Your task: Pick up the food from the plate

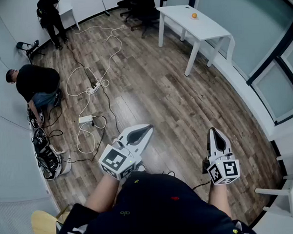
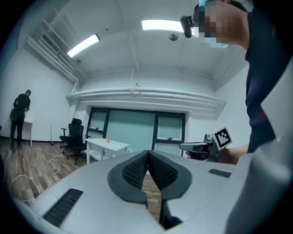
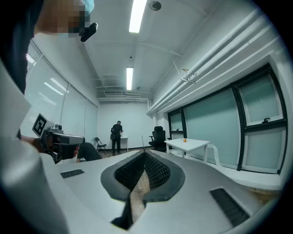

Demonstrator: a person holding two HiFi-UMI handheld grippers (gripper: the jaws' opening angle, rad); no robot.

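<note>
1. Wood floor (image 1: 170, 98) is stretching under both grippers, and white cables (image 1: 81, 93) are lying on it at the left.
2. The left gripper (image 2: 147, 153) is pointing toward the far side, and its jaws are pressing together with nothing between them.
3. The right gripper (image 3: 144, 153) is also pointing far, with its jaws closed and empty.
4. A small orange fruit (image 1: 194, 15) is sitting on the white table (image 1: 205, 30) at the far right, well apart from both grippers.
5. One person (image 1: 34, 83) is crouching at the far left.

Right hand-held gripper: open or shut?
Shut. On the right hand-held gripper the ribbed pads meet at their tips, nothing between them.
</note>
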